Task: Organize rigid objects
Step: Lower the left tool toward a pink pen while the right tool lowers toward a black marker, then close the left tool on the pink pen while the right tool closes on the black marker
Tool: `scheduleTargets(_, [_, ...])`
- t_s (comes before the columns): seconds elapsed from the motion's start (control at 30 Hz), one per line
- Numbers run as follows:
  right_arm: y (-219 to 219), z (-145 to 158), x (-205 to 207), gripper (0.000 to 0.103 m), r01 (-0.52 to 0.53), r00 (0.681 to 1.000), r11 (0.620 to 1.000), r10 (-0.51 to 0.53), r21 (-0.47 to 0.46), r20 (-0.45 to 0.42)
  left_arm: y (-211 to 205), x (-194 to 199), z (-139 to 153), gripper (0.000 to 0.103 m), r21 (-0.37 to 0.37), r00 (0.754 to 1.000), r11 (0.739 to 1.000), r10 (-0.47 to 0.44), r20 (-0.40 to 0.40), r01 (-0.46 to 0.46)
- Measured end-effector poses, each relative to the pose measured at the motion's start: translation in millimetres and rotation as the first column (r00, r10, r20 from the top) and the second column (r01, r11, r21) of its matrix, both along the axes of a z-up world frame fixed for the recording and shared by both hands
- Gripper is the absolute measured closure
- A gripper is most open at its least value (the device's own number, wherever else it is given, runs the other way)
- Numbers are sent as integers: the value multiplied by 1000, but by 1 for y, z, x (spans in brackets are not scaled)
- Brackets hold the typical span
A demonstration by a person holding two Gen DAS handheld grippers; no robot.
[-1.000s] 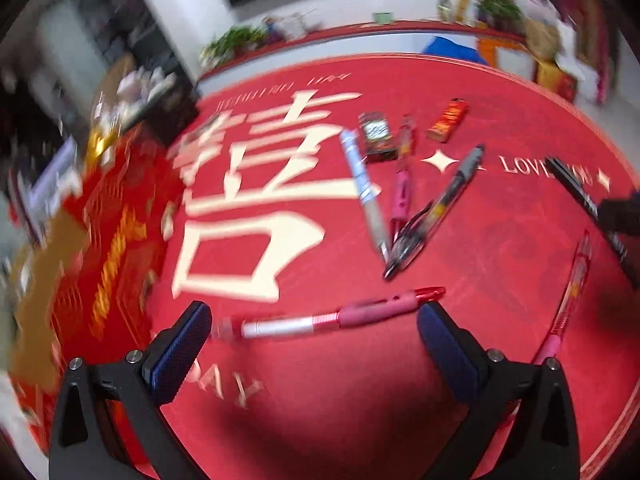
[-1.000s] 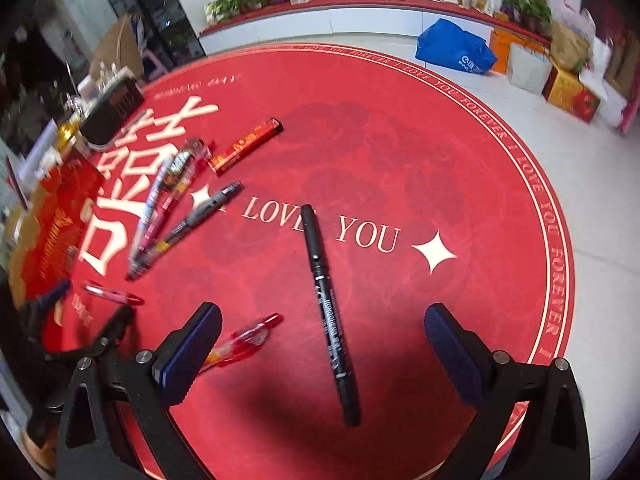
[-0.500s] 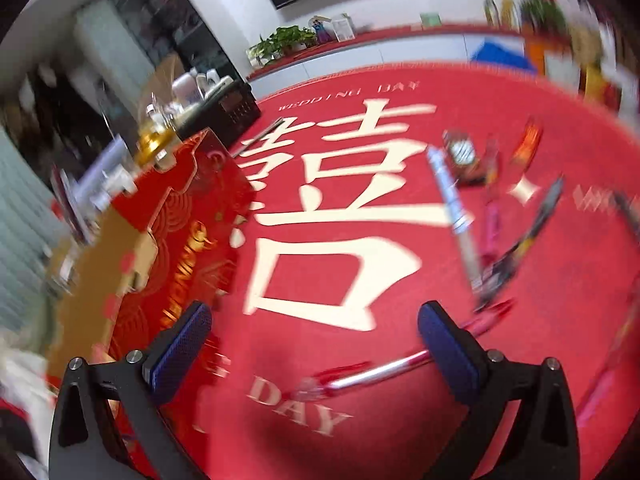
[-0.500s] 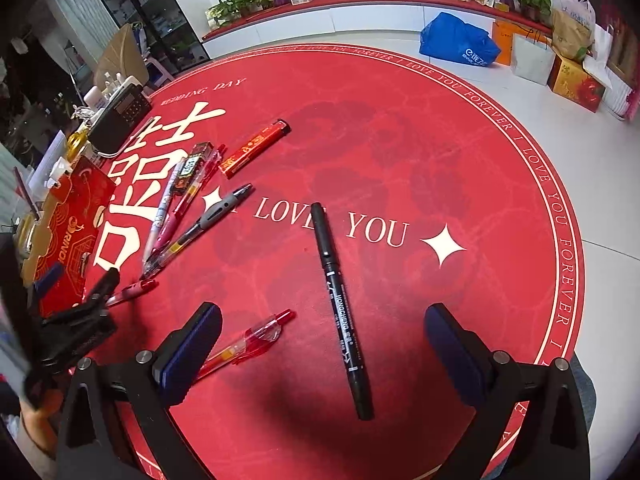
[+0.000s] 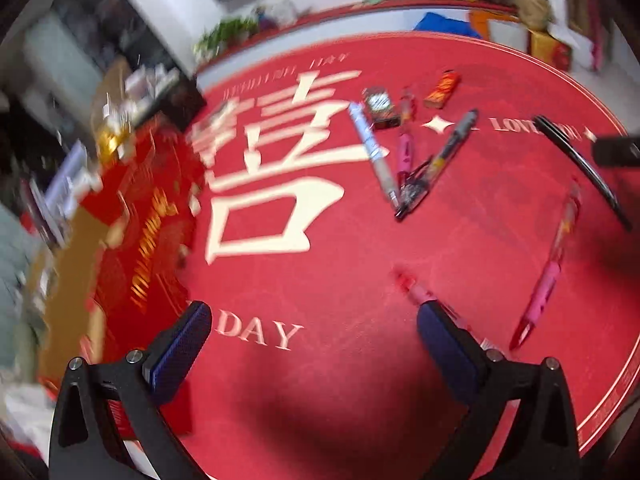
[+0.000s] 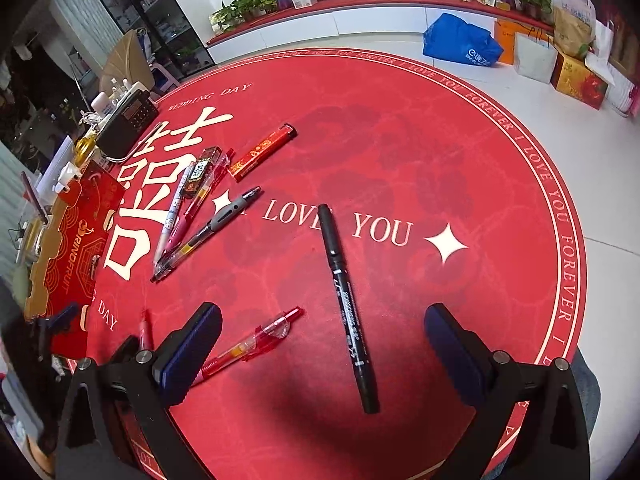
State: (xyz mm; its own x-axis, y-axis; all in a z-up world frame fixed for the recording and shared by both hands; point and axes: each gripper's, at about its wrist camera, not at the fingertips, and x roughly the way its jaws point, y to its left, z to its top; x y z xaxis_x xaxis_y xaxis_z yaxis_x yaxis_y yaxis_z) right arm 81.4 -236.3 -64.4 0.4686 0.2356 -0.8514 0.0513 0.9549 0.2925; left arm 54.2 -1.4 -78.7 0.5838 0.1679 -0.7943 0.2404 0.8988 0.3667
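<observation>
The left gripper [image 5: 312, 344] has swung back toward the mat [image 6: 400, 140], jaws wide, empty. The right gripper [image 6: 324, 344] gapes over the black marker [image 6: 347, 304], whose cap points away. Only the right view shows the gift box [image 6: 76, 248] sharply.

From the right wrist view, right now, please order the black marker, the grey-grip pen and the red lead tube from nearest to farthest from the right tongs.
1. Black marker: between the open right tongs, right of centre.
2. Grey-grip pen: farther, to the left.
3. Red lead tube: farthest, upper left.
</observation>
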Motion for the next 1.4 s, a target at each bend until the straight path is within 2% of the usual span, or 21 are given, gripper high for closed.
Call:
scheduleTargets(0.07, [-2, -2, 0, 1, 4, 1000, 1000, -4, 1, -8, -3, -4, 7, 0, -19, 999, 999, -33, 6, 33])
scheduleTargets(0.1, [-2, -2, -1, 1, 9, 1000, 1000, -9, 4, -9, -3, -4, 11, 0, -66, 1000, 998, -25, -7, 25])
scheduleTargets(0.17, [-2, -2, -1, 1, 10, 1000, 1000, -10, 9, -7, -1, -2, 16, 0, -157, 999, 987, 27, -39, -33])
scheduleTargets(0.23, [0, -2, -1, 1, 4, 1000, 1000, -4, 2, -7, -1, 2, 11, 0, -233, 987, 962, 122, -107, -144])
scheduleTargets(0.33, [3, -1, -1, 1, -11, 1000, 1000, 11, -4, -8, -4, 4, -8, 0, -238, 956, 933, 233, -177, -271])
scheduleTargets(0.43, [2, 2, -5, 1, -16, 1000, 1000, 16, -8, 1, -5, -10, -15, 0, -228, 942, 917, 296, -159, -327])
scheduleTargets(0.5, [1, 3, -6, 1, -17, 1000, 1000, 17, -8, 3, -6, -15, -14, 0, -185, 952, 935, 284, -117, -302])
scheduleTargets(0.57, [0, 4, -6, 1, -21, 1000, 1000, 21, -13, 8, -2, -15, -11, 0, -100, 958, 953, 285, -39, -287])
scheduleTargets(0.6, [-1, 3, -5, 1, -23, 1000, 999, 23, -26, 12, 8, -13, -11, 0, -110, 953, 946, 301, -45, -304])
scheduleTargets(0.7, [-1, -4, -1, 1, -29, 1000, 997, 29, -65, -4, 24, -7, -13, 0, -199, 932, 911, 344, -115, -361])
scheduleTargets(0.97, [9, -15, 21, 1, -65, 998, 986, 64, -152, -11, -3, -7, -14, 0, -250, 930, 896, 362, -71, -368])
scheduleTargets(1.03, [12, -24, 31, 1, -77, 997, 982, 71, -175, -39, -8, -6, -16, 0, -266, 933, 896, 358, -42, -356])
scheduleTargets(1.13, [25, -28, 34, 1, -130, 992, 951, 123, -281, -42, -6, -10, -16, 0, -308, 932, 885, 361, -20, -349])
scheduleTargets(1.23, [25, -29, 35, 0, -140, 990, 951, 130, -275, -54, 3, -11, -19, 0, -369, 930, 860, 367, -34, -353])
scheduleTargets(1.4, [25, -29, 35, 0, -156, 987, 949, 143, -275, -68, 1, -12, -20, 0, -370, 935, 866, 353, -21, -335])
